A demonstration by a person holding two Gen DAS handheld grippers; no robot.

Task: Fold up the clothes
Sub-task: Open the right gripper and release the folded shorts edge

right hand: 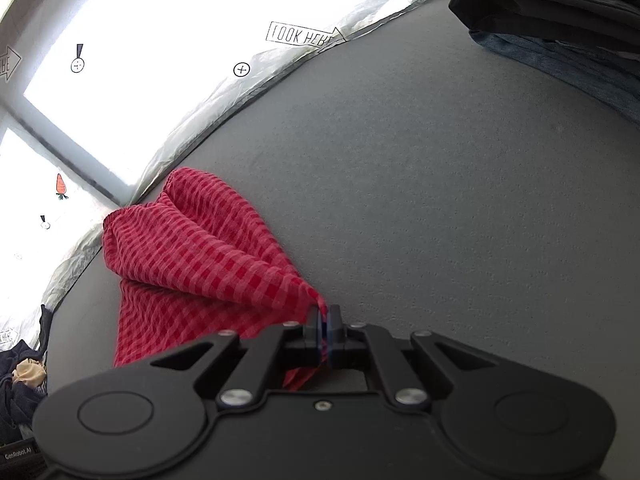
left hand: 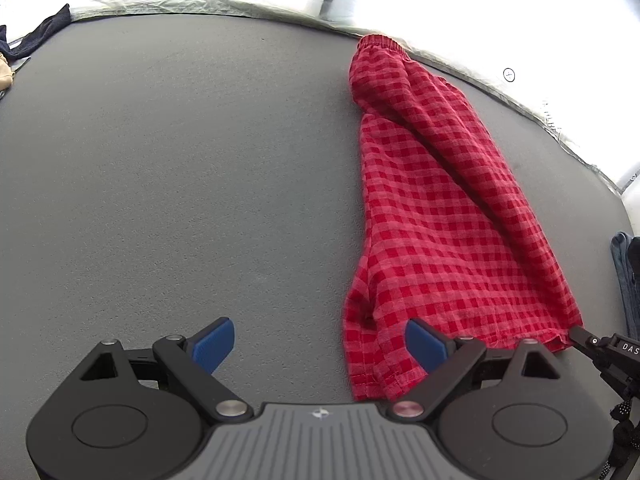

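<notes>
Red checked shorts [left hand: 436,216] lie lengthwise on the grey table [left hand: 180,160], with the elastic waistband at the far end. My left gripper [left hand: 320,344] is open and empty, its right blue pad just over the near hem. My right gripper [right hand: 324,320] is shut on the near right hem corner of the shorts [right hand: 208,256] and lifts it slightly, so a fold of cloth runs from the waistband to the jaws. The right gripper's tip also shows in the left wrist view [left hand: 580,336], at the hem corner.
Folded dark and blue denim clothes [right hand: 560,28] are stacked at the far right. A pile of dark and tan garments [right hand: 20,384] lies at the left edge. Crinkled white plastic sheeting [right hand: 224,108] borders the table's far edge.
</notes>
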